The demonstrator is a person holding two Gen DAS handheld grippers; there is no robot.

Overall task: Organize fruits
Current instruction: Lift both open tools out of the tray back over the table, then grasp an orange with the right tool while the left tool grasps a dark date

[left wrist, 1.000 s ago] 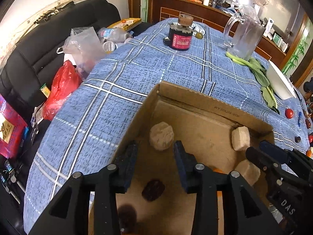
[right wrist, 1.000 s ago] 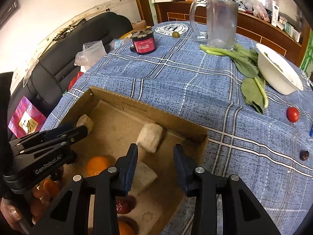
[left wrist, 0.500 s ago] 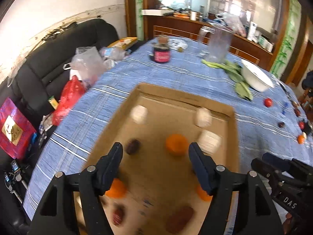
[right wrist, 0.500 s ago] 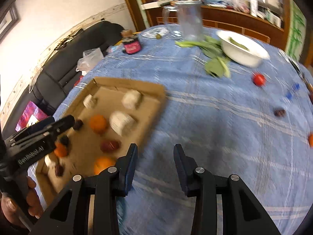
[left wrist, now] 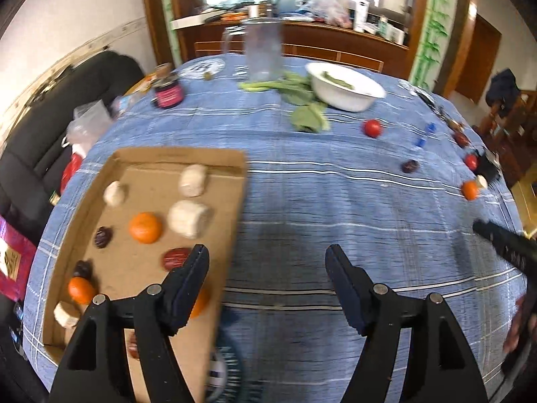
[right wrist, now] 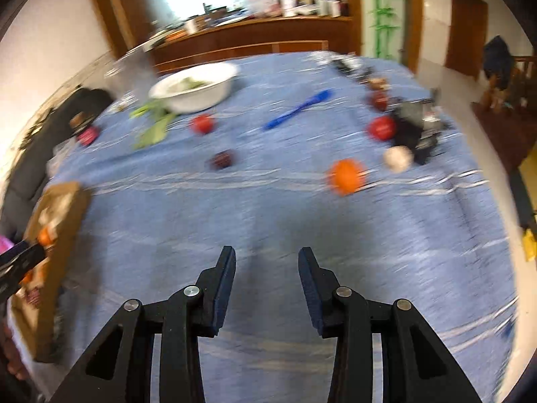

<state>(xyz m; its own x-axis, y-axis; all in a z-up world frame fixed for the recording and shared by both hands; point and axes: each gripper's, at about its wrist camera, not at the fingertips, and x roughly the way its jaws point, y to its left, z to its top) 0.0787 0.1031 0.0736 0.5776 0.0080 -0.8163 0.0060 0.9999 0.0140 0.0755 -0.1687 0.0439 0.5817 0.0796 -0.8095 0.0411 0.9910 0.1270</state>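
A shallow cardboard box lies at the left of the blue checked table and holds several fruits: an orange, pale lumps and dark red dates. My left gripper is wide open and empty above the box's right edge. My right gripper is open and empty over bare cloth. Ahead of it lie an orange, a pale fruit, red fruits and a dark date. The box shows at the far left in that view.
A white bowl with greens, loose green leaves, a clear pitcher and a dark jar stand at the back. A blue utensil and dark clutter lie at the right. A black sofa flanks the table's left edge.
Both grippers have risen and swung right, away from the box. The left jaws have opened wider. The right wrist view now faces the loose fruits at the table's right.
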